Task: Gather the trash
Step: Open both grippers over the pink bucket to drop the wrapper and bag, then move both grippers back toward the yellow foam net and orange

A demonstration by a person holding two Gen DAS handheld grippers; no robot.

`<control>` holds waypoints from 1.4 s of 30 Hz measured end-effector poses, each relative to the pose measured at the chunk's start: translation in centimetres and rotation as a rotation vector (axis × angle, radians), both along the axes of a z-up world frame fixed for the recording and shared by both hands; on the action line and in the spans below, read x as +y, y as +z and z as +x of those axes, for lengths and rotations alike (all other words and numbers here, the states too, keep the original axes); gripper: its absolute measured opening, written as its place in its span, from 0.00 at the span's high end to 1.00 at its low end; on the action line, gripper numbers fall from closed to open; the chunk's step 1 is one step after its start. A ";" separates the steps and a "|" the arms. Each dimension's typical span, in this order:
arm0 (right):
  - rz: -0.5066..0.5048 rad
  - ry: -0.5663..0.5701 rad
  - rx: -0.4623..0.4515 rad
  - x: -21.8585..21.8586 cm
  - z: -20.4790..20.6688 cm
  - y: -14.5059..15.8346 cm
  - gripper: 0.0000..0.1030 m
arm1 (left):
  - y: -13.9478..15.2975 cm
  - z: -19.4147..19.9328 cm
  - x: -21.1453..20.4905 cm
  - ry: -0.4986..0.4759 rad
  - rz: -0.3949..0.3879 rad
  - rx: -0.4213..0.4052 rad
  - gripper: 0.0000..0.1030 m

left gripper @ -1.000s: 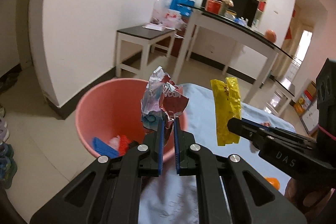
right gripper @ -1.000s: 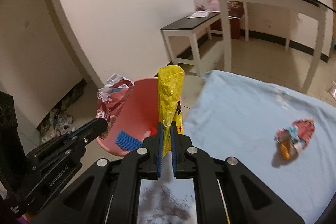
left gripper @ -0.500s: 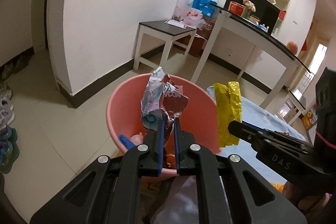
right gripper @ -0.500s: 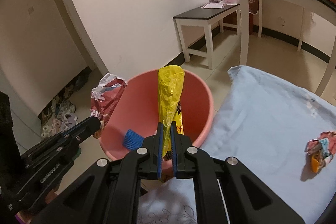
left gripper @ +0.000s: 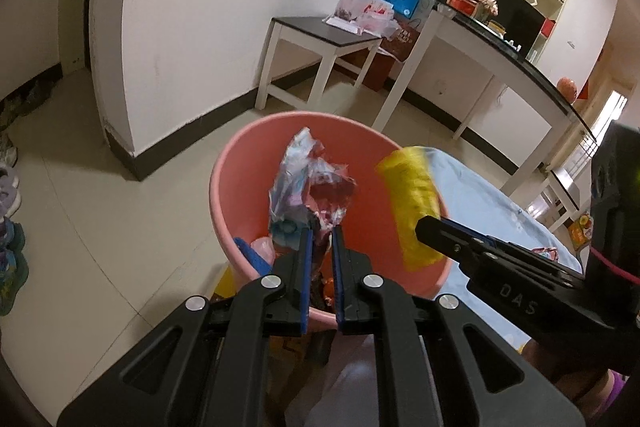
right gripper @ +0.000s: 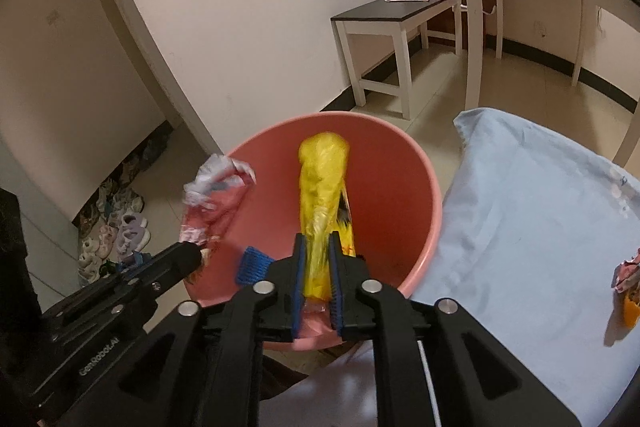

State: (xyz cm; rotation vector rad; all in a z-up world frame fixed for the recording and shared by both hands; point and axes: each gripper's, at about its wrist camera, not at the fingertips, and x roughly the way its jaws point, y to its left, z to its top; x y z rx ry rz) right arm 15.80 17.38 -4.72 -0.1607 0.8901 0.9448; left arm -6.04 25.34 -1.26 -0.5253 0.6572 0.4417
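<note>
Your left gripper (left gripper: 320,231) clamps a crumpled silver-red foil wrapper (left gripper: 308,187) over the round pink plastic bin (right gripper: 424,183) | your right gripper (right gripper: 318,243) jaws opening, blurred yellow plastic wrapper (right gripper: 322,183) between them above the bin's far rim | bin bottom mostly hidden; blue ridged scrap (right gripper: 252,263) inside.

light: soft, even indoor, brighter past the doorway (left gripper: 616,107)
blur: yellow wrapper (right gripper: 322,187) smeared (motion)
edges: fisheye bending, dark corners
</note>
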 end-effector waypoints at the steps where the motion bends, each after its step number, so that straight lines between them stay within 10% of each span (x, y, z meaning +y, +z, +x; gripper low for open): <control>1: -0.001 -0.002 -0.001 0.0 0.0 0.0 0.82 | -0.2 0.1 0.2 0.001 -0.013 0.008 0.91; 42: 0.046 -0.135 -0.034 -11.8 -1.9 2.9 0.66 | 2.4 0.5 -6.6 -0.130 0.045 -0.002 0.90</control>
